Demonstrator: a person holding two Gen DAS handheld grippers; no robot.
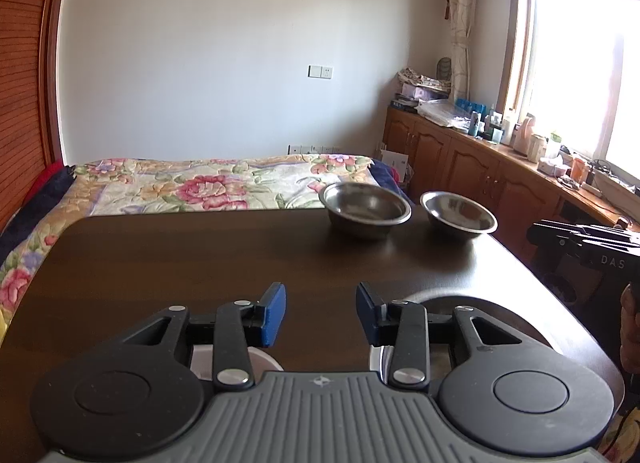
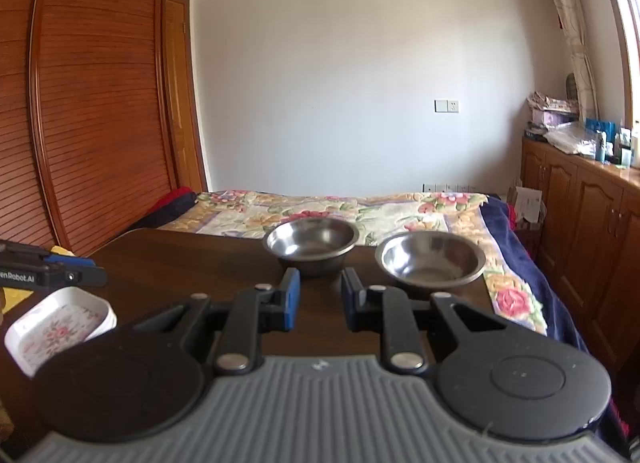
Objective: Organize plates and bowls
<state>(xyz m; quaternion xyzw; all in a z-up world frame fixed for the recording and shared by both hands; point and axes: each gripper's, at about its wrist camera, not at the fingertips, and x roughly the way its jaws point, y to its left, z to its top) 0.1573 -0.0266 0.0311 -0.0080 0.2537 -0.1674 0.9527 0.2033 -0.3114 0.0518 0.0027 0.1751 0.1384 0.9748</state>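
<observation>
A white wall (image 2: 340, 83) backs a floral-quilted bed (image 2: 320, 207); slatted wooden wardrobe doors (image 2: 88, 103) stand left, cluttered wooden cabinets (image 1: 472, 159) under a bright window (image 1: 580, 75).

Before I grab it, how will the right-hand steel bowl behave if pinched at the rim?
The right-hand steel bowl looks thin and shiny, so probably stiff, light and a bit slippery between the pads. Its base seems narrower than its flared rim, so a one-sided pinch may tilt it. It stands apart from the other bowl, near the table's far edge.
</observation>
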